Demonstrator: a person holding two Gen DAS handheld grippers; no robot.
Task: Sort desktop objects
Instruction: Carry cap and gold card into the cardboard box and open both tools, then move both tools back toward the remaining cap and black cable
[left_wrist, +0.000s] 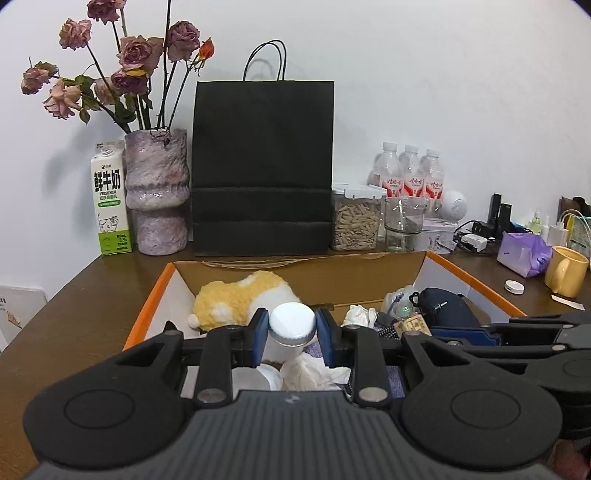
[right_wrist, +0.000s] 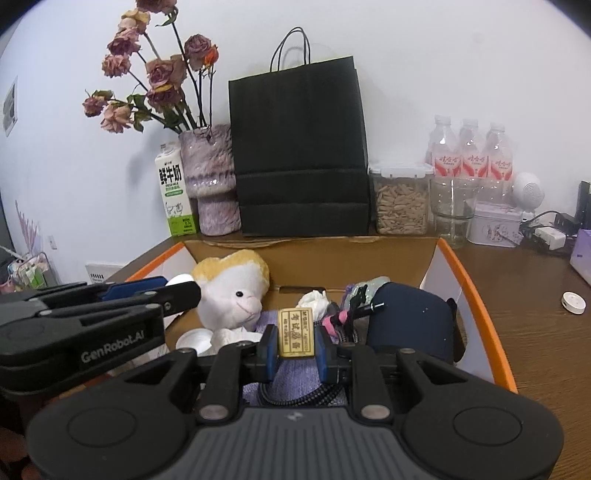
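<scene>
Over an open cardboard box w/ orange-edged flaps, two handheld tools hover above the clutter inside. Left tool is narrowed onto a small white bottle w/ a white cap, blue pads pressing both sides. Right tool is narrowed onto a small yellowish tag printed w/ dark characters, held upright btwn its pads. Inside the box: a yellow-and-white plush toy at back left, crumpled tissue near the middle, a dark blue pouch at right. Box sits on a brown wooden table. Behind it, along the wall, l to r: milk carton, purple vase of dried roses, black paper bag, clear container of seeds, empty glass, three water bottles. Yellow mug stands far right.
</scene>
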